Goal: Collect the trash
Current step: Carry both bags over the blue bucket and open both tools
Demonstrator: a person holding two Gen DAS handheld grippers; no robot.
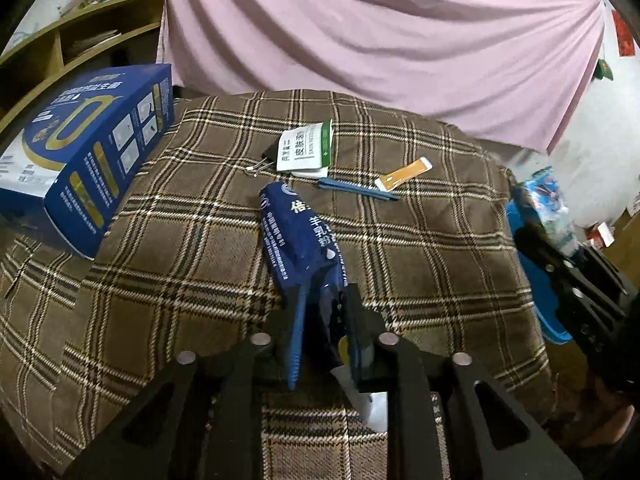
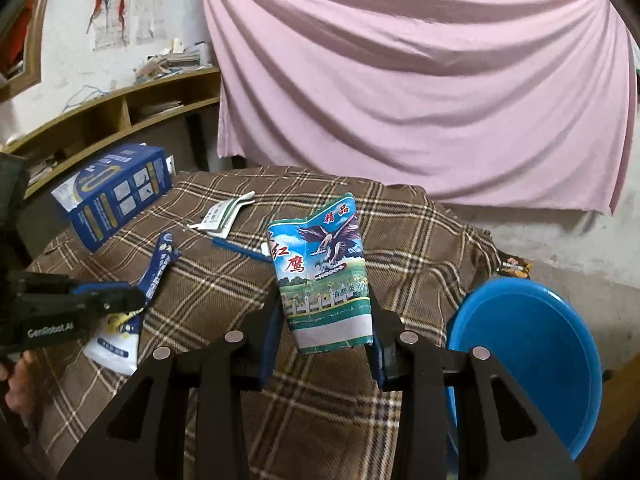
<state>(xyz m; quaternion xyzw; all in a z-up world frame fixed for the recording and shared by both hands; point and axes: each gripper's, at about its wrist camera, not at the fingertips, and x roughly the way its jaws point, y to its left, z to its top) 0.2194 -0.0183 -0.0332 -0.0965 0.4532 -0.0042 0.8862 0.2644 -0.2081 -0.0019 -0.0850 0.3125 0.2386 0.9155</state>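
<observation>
My left gripper [image 1: 324,300] is shut on a dark blue milk-powder sachet [image 1: 300,240] and holds it over the plaid cloth; it also shows in the right wrist view [image 2: 160,264]. My right gripper [image 2: 326,320] is shut on a colourful eagle-print wrapper [image 2: 324,276], held upright above the table near the right edge. A blue basin [image 2: 532,360] stands just right of the table, below my right gripper. A white and green sachet [image 1: 306,148], a blue pen [image 1: 356,190] and an orange and white strip [image 1: 404,174] lie on the cloth beyond the left gripper.
A large blue box [image 1: 84,148] lies at the table's left edge. The table is covered by a brown plaid cloth [image 1: 200,240]. A pink sheet [image 2: 420,80] hangs behind it. A wooden shelf [image 2: 120,108] with papers stands at the back left.
</observation>
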